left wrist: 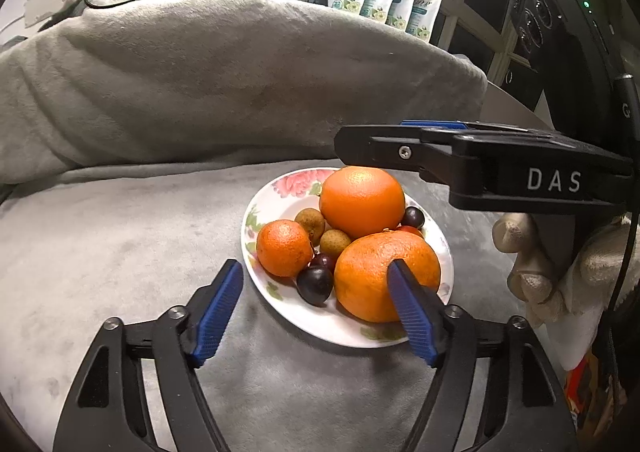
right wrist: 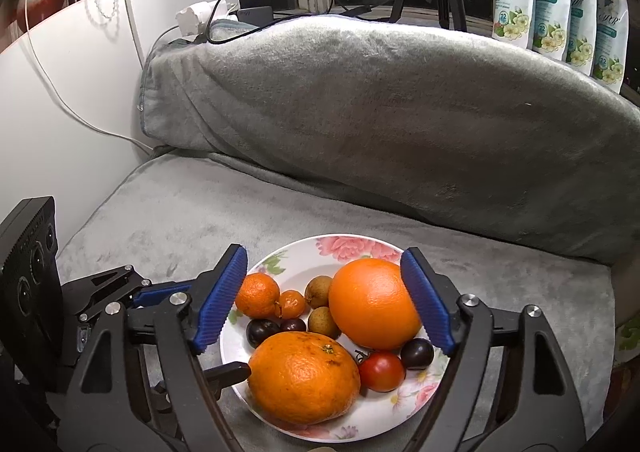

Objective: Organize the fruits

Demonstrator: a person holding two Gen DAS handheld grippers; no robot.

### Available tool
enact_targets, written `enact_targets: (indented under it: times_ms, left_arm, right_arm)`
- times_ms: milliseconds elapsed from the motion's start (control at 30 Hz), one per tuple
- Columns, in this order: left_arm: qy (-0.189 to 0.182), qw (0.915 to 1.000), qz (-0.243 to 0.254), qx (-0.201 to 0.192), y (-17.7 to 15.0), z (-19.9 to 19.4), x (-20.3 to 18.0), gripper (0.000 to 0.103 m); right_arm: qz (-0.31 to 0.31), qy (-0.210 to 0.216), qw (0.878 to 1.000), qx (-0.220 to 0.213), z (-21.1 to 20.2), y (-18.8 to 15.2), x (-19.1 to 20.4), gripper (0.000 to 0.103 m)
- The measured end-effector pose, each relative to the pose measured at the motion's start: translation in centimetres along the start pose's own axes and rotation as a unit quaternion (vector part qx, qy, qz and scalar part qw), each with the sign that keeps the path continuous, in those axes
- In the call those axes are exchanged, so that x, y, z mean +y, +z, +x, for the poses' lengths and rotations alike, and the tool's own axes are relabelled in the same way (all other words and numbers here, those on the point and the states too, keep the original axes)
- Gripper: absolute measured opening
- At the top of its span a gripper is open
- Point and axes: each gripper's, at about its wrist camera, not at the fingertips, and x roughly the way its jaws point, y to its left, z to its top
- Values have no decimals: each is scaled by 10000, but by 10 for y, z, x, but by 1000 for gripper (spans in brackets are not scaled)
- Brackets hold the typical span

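Floral plate (right wrist: 416, 408) of oranges, grapes and a tomato (right wrist: 382, 371) on a grey blanket (left wrist: 120, 244), with the left gripper (left wrist: 316, 292) and right gripper (right wrist: 324, 292) both spread wide above it, gripping nothing.

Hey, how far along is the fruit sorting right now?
Done: every fruit in view sits on the plate, including two big oranges, tangerine, tomato and dark grapes. In hand: nothing; left claw and right claw are both open, empty. Left: apparently only pulling away; no stray fruit shows on the blanket.
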Motion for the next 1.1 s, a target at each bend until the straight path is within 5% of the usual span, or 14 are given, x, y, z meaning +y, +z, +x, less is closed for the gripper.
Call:
enact_targets:
  times_ms: [733,1100]
  left_arm:
    - [107,9999,-41,-24,3,-9,-1,81]
    - [172,9997,-115,-102,2,-26,5,81]
  right_arm:
    - [355,-139,9993,26,-14,-17,-10,87]
    - [685,-561,9960,-150,-41,-32,-13,87]
